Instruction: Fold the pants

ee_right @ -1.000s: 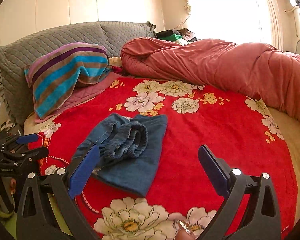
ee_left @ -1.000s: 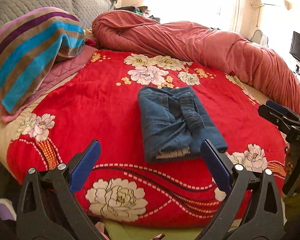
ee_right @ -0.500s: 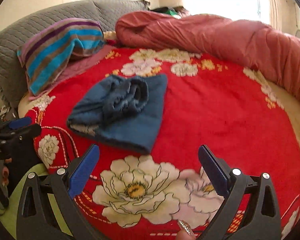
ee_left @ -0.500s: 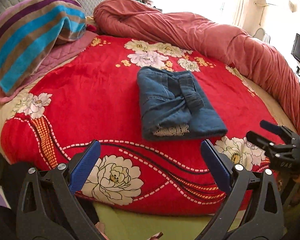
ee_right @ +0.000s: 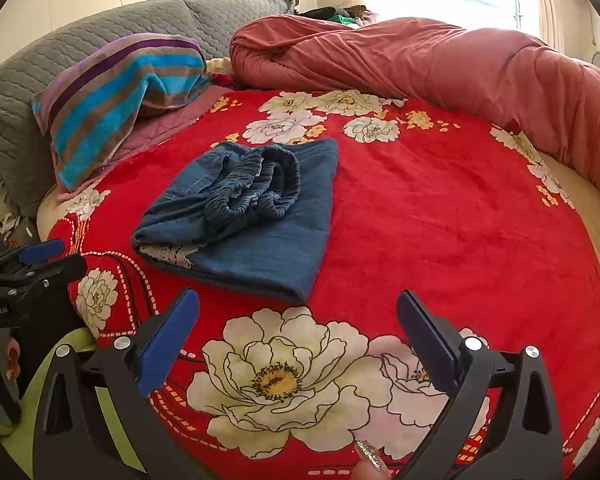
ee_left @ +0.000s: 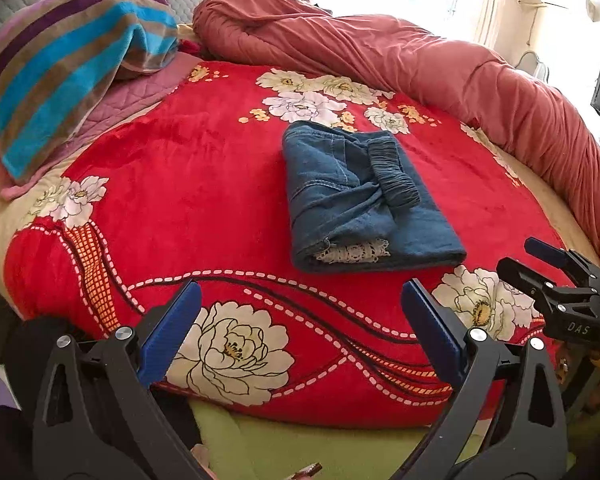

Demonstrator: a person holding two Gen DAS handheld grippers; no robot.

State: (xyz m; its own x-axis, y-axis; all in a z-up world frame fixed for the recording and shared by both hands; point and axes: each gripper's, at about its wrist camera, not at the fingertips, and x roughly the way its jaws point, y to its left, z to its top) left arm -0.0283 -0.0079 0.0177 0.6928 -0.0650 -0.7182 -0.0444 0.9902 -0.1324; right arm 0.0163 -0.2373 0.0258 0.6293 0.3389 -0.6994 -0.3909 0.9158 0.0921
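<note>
Pants (ee_left: 364, 200) sit folded mid-bed on the red blanket (ee_left: 180, 184). Both my left tongs (ee_left: 300, 332) and right tongs (ee_right: 298, 332) are wide open, empty. That bunched waistband (ee_right: 260, 184) might spring loose and unroll things if bumped.

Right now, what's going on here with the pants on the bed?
A person holds a gripper in each hand. The blue pants lie folded into a compact bundle on the red flowered blanket, elastic waistband on top. Neither gripper touches them: the left gripper and the right gripper both hang open near the bed's front edge, short of the bundle. A striped towel and a rolled pink quilt lie farther back. The folding looks finished.
</note>
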